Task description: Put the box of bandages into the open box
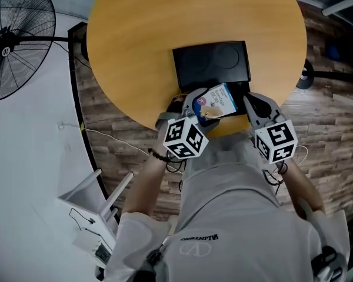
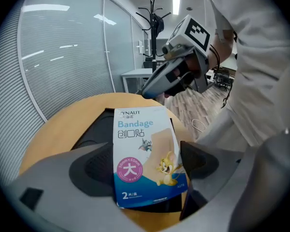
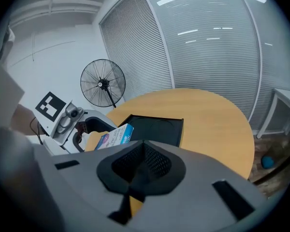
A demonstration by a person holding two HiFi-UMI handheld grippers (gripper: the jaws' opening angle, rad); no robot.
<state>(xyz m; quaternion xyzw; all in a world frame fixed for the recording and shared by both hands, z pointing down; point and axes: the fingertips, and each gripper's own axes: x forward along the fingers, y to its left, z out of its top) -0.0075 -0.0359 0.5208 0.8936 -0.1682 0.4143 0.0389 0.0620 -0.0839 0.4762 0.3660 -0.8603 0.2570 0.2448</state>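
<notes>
The bandage box [image 1: 216, 102] is white and blue with cartoon figures and the word "Bandage" [image 2: 145, 153]. My left gripper [image 1: 205, 109] is shut on it and holds it over the near edge of the open black box [image 1: 212, 63]. In the left gripper view the jaws press the bandage box from both sides above the black box [image 2: 94, 134]. My right gripper [image 1: 253, 107] hovers at the table's near edge, right of the bandage box, its jaws closed together on nothing. In the right gripper view the bandage box [image 3: 113, 136] lies left of the black box [image 3: 154, 129].
The round wooden table [image 1: 141, 46] carries only the black box. A standing fan [image 1: 15, 40] is on the left over the white floor area. Wood-pattern floor surrounds the table, and a white frame [image 1: 97, 207] stands near the person's left side.
</notes>
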